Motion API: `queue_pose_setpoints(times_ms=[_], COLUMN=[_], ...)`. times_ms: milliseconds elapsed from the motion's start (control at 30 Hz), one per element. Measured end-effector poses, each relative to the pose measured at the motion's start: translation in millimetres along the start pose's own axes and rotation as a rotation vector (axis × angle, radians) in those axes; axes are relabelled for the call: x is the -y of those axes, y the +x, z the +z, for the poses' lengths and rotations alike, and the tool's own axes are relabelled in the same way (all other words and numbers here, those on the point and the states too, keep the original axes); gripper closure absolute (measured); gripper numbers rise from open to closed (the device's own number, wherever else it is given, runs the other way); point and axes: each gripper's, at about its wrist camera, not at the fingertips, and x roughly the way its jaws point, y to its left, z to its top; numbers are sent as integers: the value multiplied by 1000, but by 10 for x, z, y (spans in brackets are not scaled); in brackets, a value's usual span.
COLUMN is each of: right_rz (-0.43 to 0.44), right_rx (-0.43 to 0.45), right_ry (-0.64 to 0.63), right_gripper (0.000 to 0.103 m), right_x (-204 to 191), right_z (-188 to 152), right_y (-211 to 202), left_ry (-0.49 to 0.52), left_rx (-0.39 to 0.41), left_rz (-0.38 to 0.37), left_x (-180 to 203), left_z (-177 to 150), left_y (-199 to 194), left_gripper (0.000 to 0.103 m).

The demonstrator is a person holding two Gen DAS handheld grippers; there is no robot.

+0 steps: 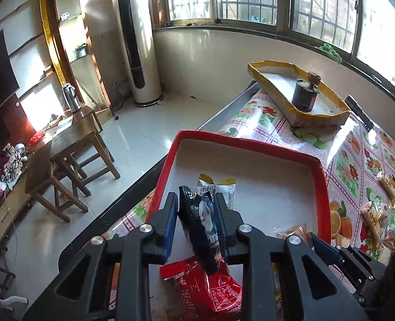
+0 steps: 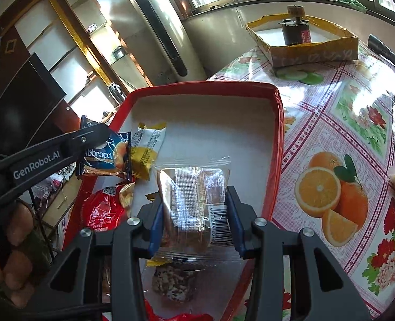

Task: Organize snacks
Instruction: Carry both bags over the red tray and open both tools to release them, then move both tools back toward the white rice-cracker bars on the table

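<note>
My left gripper [image 1: 196, 208] is shut on a dark blue Abbracci snack packet [image 1: 201, 224], held edge-up over the red-rimmed tray [image 1: 245, 140]; the packet also shows in the right wrist view [image 2: 105, 157]. A yellow-and-white packet [image 1: 218, 187] and a red packet [image 1: 210, 286] lie in the tray beneath it. My right gripper [image 2: 194, 200] is shut on a clear-wrapped brown cake [image 2: 194, 200], held above the same tray [image 2: 277, 139]. A nut bar [image 2: 173, 283] lies in the tray below it.
A yellow-rimmed tray [image 1: 275, 65] with a dark can [image 1: 304, 93] stands at the table's far end, a black flashlight [image 2: 388, 53] beside it. More wrapped snacks [image 1: 372, 222] lie on the flowered tablecloth to the right. Wooden stools [image 1: 71, 160] stand on the floor to the left.
</note>
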Motion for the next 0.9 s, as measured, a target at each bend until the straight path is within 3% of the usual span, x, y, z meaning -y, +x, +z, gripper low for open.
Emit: queue_pose_setpoints(times_ms=[167,333,533,700,900], right_rz=[-4,-11,-17,-23,-60], right_rx=[10,34,86,133,180], right_ry=[0,-5,10,46,123], right_gripper=[51,36,34,34,30], right_x=[18,-7,19,132,416], right_z=[-13,-60,-157,-352,-681], right_y=[-59,-213,-520,-887,-1323], left_ry=[-7,-20,-13,57,146], left_rx=[8,36,54,100,110], left_rz=[-4,-11,-32,15,0], left_x=[-1,-3,117,391,783], left_z=[14,22,-29,-174,-358], left_y=[-87,-245,-432,-602,-726], left_gripper=[55,47,43,39,35])
